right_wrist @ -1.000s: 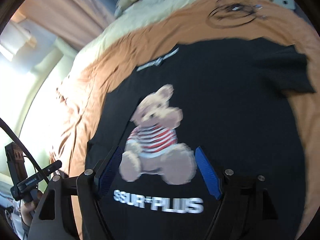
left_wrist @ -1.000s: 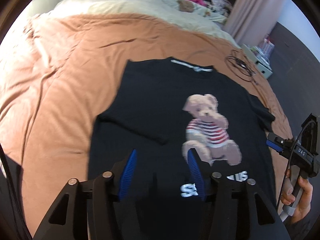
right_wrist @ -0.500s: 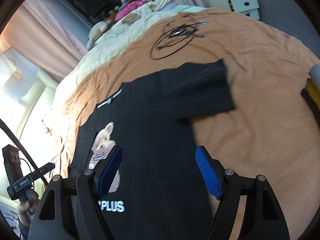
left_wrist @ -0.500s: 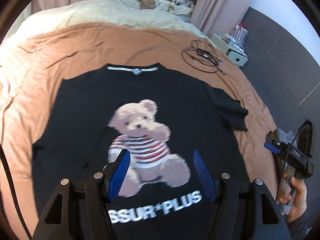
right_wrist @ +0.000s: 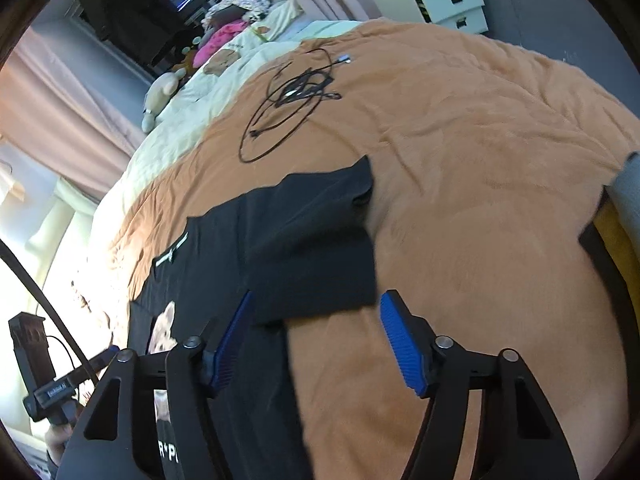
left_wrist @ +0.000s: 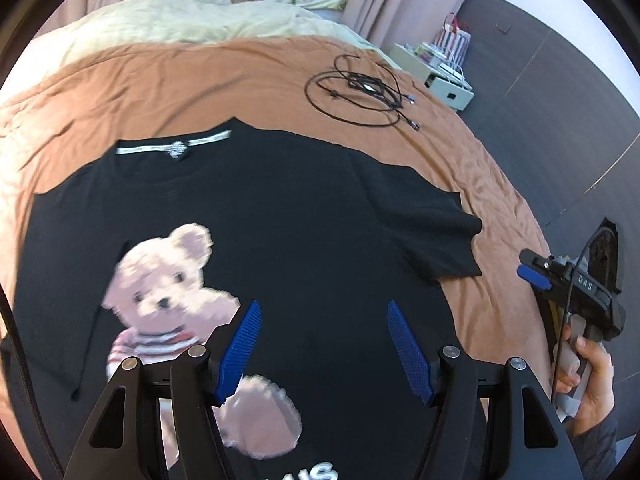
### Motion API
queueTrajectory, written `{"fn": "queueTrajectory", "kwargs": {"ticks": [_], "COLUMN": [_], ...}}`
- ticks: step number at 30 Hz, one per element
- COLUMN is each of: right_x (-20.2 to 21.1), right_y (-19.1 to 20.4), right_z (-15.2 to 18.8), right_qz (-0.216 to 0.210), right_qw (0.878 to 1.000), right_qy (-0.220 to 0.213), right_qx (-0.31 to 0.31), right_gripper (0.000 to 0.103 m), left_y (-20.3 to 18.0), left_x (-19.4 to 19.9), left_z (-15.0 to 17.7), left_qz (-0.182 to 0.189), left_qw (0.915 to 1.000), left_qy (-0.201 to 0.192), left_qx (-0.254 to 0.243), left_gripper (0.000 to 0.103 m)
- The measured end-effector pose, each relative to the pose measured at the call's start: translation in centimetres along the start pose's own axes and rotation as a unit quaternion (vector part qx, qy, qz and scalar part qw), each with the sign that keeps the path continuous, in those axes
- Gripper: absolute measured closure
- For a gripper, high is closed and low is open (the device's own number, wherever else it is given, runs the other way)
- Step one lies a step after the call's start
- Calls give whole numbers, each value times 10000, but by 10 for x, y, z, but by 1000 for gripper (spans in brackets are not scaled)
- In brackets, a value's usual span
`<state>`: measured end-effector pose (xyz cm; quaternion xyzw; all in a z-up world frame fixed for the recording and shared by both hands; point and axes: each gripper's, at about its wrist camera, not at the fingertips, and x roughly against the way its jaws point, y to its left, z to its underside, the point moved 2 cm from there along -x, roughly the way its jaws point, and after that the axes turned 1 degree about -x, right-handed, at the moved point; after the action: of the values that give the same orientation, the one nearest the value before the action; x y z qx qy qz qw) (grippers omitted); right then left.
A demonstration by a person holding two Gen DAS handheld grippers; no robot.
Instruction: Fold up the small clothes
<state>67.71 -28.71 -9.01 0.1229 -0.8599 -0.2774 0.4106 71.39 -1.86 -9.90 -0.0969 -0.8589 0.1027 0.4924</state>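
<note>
Swung rightward since a second ago: left view had slid from the shirt's left half toward its right sleeve, right view from the bear print out to the sleeve edge and bare bed.

Nearest, left gripper hovered over the lower front of the black cotton T-shirt with a pixelated teddy-bear print, blue ribbed fingers spread wide, holding nothing; contact with the cloth could not be told. Right gripper likewise spread wide and empty, poised just above the hem of the short right sleeve, one finger over black cloth, the other over the orange-brown bed cover.

Judged barely begun: shirt lay face up and nearly flat on the bed, right sleeve out to the side, no fold visible on that side; left sleeve not clearly seen. Left to do, likely: sleeves turned in, sides folded, body doubled.

Farther off, tangled black cable loop on the cover, well apart from the shirt; beyond, pale yellow bedding and a white bedside drawer unit.
</note>
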Motion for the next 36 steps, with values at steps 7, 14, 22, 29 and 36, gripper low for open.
{"fn": "queueTrajectory", "kwargs": {"ticks": [7,14,22,29,36], "right_x": [-51,-91,-110,-85,-75], "right_y": [-12,-24,-22,25,72], "right_z": [-28,-47,-60,-68,-63], "right_qz": [-146,-295,-454,-534,-633], "right_qw": [9998,9987,9975,9984,9961], "right_qy": [134,261,356,173,166], "right_qx": [-102,-335,-419,120,591], "right_gripper": [41,41,87,102,102], "left_y": [-9,-14,-30,-39,-25], "left_x": [-54,-100,-137,-165,-148], "left_z": [-21,-35,-47,-48,-50], "left_qz": [92,139,365,400,572], "left_qw": [9998,9994,9981,9973,9970], "left_qy": [163,320,403,536,518], "left_qx": [-27,-67,-287,-287,-46], "left_gripper": [44,58,63,73,73]}}
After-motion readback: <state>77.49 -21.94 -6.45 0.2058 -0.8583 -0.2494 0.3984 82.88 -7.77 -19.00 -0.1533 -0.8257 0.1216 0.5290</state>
